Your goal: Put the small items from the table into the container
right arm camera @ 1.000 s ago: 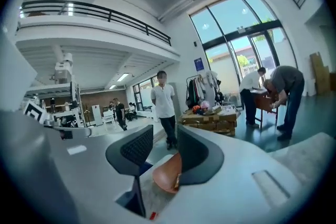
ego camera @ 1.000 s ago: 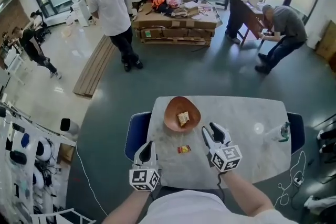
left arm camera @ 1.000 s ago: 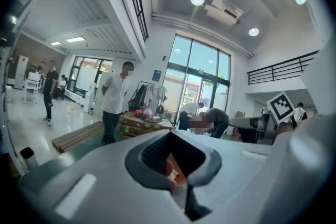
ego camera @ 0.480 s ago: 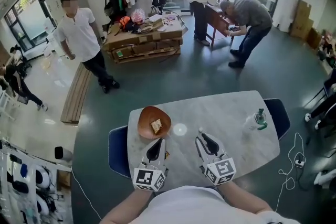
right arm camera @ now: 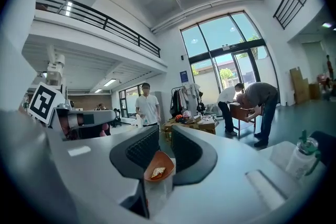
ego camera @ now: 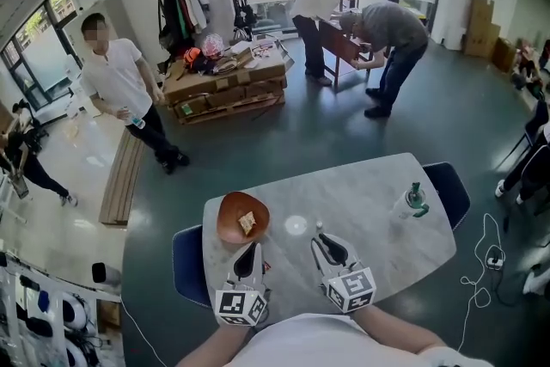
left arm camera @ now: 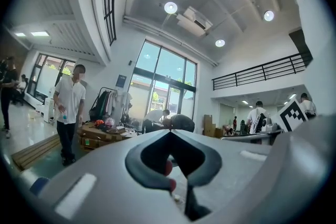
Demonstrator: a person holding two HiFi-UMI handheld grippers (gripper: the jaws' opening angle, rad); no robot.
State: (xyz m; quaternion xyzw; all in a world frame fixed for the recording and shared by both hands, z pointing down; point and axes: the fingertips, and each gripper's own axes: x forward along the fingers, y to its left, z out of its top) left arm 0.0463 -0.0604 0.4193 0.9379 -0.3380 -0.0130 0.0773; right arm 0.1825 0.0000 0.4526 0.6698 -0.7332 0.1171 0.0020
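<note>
A brown bowl (ego camera: 232,212) with a snack piece (ego camera: 247,223) in it stands on the left of the marble table (ego camera: 378,185). My left gripper (ego camera: 251,250) lies just below the bowl with its tips together. In the left gripper view (left arm camera: 169,132) a small red item (left arm camera: 167,167) shows in the slit behind the tips; I cannot tell whether the pads press it. My right gripper (ego camera: 326,243) lies mid-table and its jaws are closing. Right at its tips stands a small pale item (ego camera: 319,227). It shows in the gap between the jaws (right arm camera: 157,194), untouched by the pads, with the bowl (right arm camera: 159,170) beyond.
A clear cup with a green straw (ego camera: 411,202) stands at the table's right end. Blue chairs (ego camera: 185,258) sit at both ends of the table. Beyond it are people and a pallet of boxes (ego camera: 228,82) on the dark floor.
Both grippers have moved forward over the table. The left one came from the near edge to just below the bowl. The right jaws have narrowed.
</note>
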